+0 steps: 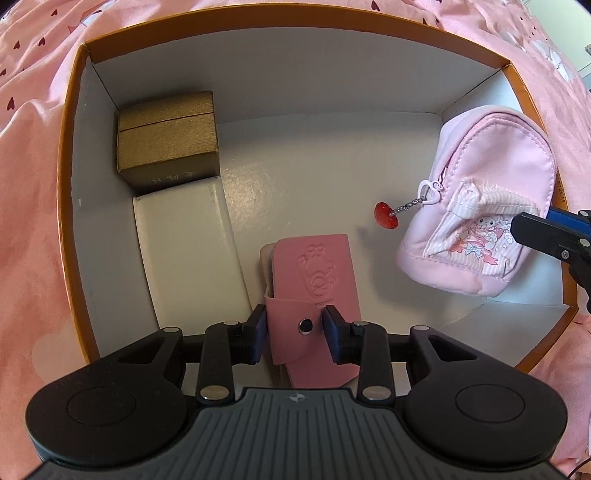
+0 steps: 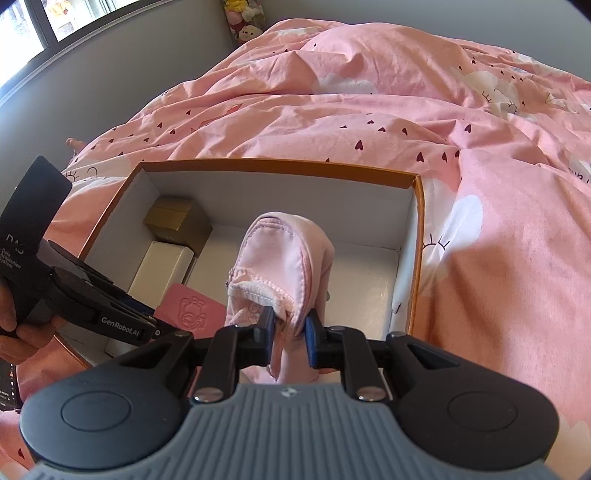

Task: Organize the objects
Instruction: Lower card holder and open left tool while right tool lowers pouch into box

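An orange-rimmed cardboard box (image 1: 70, 155) with a white inside lies on the bed. My left gripper (image 1: 294, 334) is shut on a pink leather key case (image 1: 314, 280) and holds it inside the box near the front wall. My right gripper (image 2: 289, 338) is shut on a small pink backpack pouch (image 2: 284, 258) and holds it over the right side of the box. The pouch (image 1: 480, 206) has a red heart charm (image 1: 386, 216) dangling from its zipper. The right gripper's fingertip (image 1: 546, 232) shows at the pouch's side.
A gold gift box (image 1: 166, 140) sits in the box's far left corner, with a white box (image 1: 184, 251) in front of it. Rumpled pink bedding (image 2: 369, 110) surrounds the box. Plush toys (image 2: 245, 18) sit by the far wall.
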### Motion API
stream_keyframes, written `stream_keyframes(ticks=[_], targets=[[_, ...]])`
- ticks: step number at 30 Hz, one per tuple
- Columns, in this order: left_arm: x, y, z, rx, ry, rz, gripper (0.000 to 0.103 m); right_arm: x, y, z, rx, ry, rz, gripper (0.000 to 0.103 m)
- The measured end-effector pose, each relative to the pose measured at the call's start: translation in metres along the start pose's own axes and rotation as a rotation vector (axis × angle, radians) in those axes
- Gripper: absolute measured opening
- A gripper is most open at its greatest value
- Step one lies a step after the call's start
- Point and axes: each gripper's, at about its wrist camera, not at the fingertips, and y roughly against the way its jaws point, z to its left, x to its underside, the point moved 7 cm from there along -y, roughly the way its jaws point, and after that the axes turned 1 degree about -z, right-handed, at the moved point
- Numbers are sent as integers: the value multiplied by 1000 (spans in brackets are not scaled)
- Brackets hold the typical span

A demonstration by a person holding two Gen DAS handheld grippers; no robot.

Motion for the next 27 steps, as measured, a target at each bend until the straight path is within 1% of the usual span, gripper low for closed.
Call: stream_keyframes(ticks=[3, 4, 5, 8, 9, 12, 17, 19, 22, 23, 24, 25, 27], targets=[[2, 1, -2, -13, -21, -8, 40, 0, 1, 0, 0, 0, -1, 18], [1, 1, -2, -9, -20, -11, 37, 0, 1, 0, 0, 0, -1, 18], [1, 2, -2, -9, -17, -17, 36, 1, 1, 0, 1, 1, -2, 18], [-3, 5, 1, 29, 17, -79, 34, 1, 3, 0, -1, 0, -4, 18], [-5, 6, 3, 21, 30, -95, 34, 1, 4, 0, -2, 0, -5, 18], [-14, 9, 4, -6, 25, -169, 34, -1, 4, 2, -3, 3, -9, 18], [-39, 8, 7, -16, 68, -262, 33, -5, -3, 4, -7, 4, -3, 18], [-47, 8, 9, -25, 55, -295, 33, -6, -7, 4, -8, 1, 0, 18], [-53, 5, -6, -58, 14, -328, 34, -8, -11, 3, -7, 0, 6, 18], [-58, 3, -7, -74, -5, -336, 34, -8, -12, 2, -6, -1, 8, 18], [-70, -2, -10, -94, -27, -345, 36, -9, -13, 2, -5, -3, 10, 18], [-71, -3, -12, -117, -45, -353, 38, -10, -13, 1, -4, -4, 12, 18], [-74, -7, -15, -203, -85, -361, 40, -11, -14, 0, -4, -6, 11, 18]])
